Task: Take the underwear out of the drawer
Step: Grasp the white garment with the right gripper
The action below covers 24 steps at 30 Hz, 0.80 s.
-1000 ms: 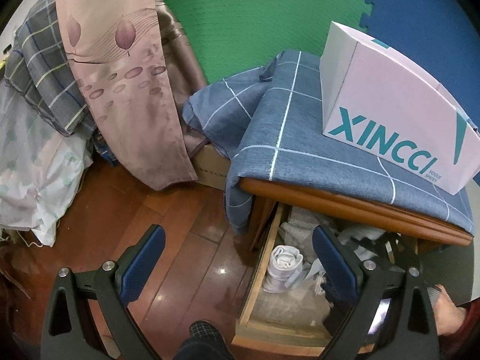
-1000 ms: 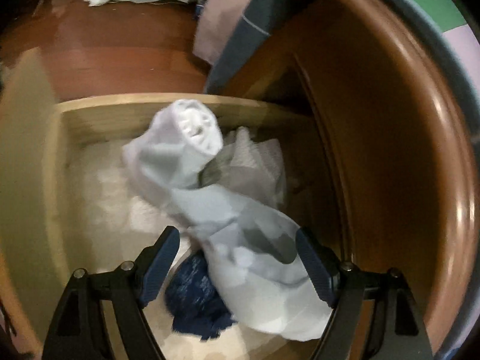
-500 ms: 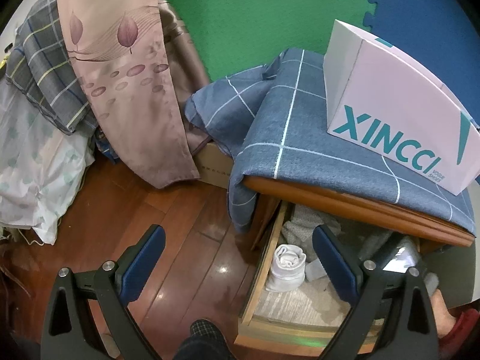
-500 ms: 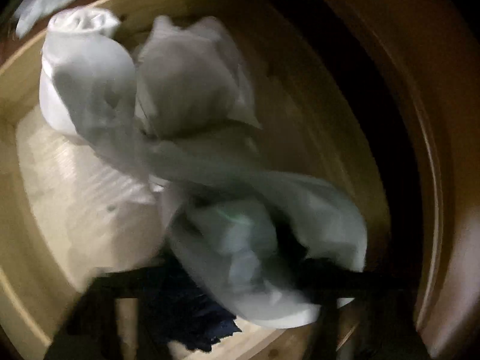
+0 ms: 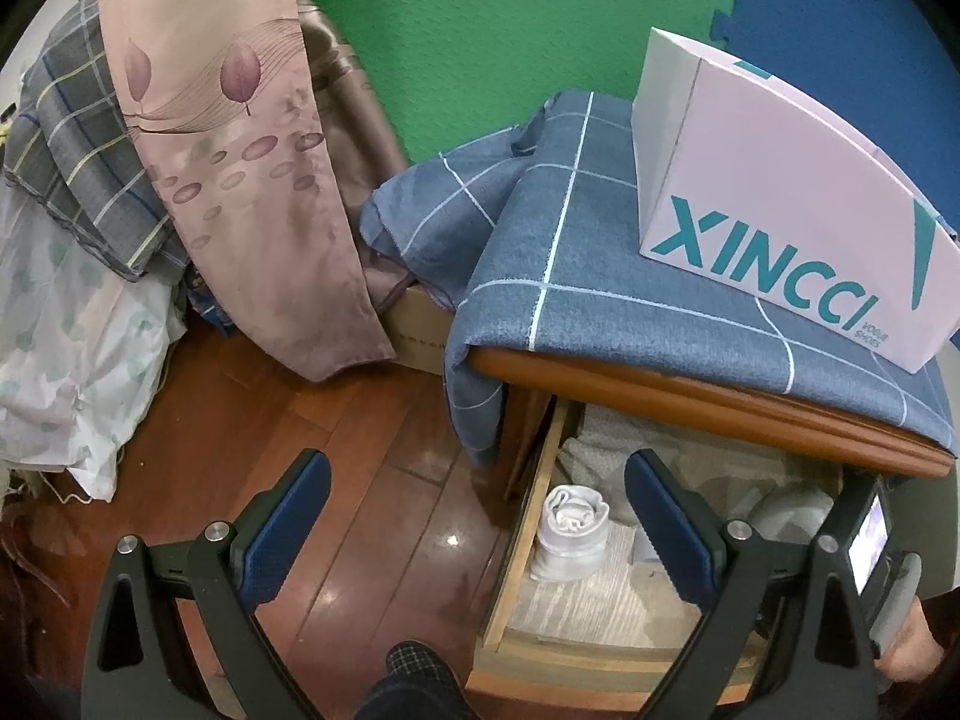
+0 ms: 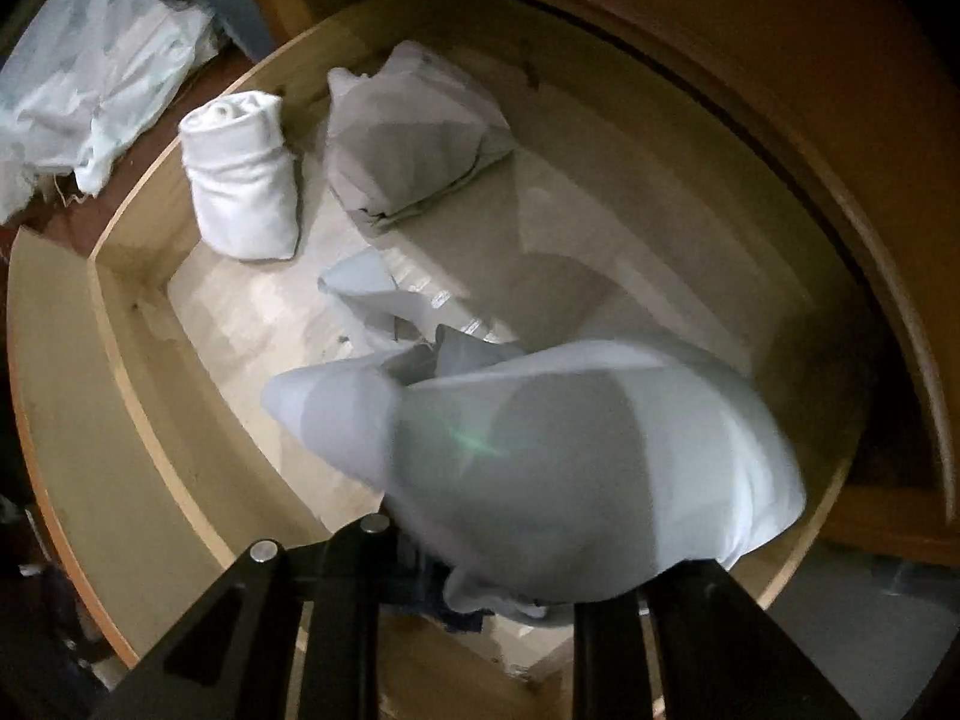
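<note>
The right gripper (image 6: pixel 480 588) grasps pale underwear (image 6: pixel 558 468) above the open drawer (image 6: pixel 120 396); a rolled white garment (image 6: pixel 240 174) lies beyond; the left gripper (image 5: pixel 474 540) (empty) hangs released.

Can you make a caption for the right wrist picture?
Right gripper shut on pale underwear above the open wooden drawer.

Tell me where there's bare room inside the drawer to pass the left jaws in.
Bare liner lies in the drawer front corner, bordered by the rolled white bundle and the front wall. The back is crowded by the folded grey garment; the right gripper's pale underwear fills the other side.
</note>
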{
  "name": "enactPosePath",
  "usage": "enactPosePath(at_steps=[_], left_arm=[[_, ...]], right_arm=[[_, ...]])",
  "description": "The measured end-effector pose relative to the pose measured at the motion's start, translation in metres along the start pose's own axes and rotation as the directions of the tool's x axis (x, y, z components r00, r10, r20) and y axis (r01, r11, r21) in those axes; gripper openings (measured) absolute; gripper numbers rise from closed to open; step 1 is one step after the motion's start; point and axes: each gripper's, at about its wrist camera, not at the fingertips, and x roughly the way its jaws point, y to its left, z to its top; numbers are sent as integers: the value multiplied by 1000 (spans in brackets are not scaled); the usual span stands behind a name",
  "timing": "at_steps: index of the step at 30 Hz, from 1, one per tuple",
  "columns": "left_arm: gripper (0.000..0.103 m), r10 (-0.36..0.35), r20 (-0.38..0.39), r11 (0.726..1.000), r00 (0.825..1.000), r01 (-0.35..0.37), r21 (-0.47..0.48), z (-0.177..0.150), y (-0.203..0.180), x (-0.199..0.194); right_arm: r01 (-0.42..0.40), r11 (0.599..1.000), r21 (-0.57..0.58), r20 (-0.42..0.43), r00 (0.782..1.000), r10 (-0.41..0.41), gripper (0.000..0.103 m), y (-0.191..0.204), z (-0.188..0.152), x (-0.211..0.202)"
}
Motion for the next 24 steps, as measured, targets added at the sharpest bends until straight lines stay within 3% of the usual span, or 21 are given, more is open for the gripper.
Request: enactPosePath(at_steps=[4,12,24], left_arm=[[98,0,-2,1000,1000,0,3,0,-1,0],[98,-11,-1,1000,1000,11,30,-4,-5,2],[98,-70,-10,997,998,70,45,-5,-13,3]], right_arm=[[-48,998,30,2,999,48,21,0,-12,-13],[6,999,41,114,993,-11,10,18,-21,-38],[-82,982,171,280,960,31,9,7,-41,-94]])
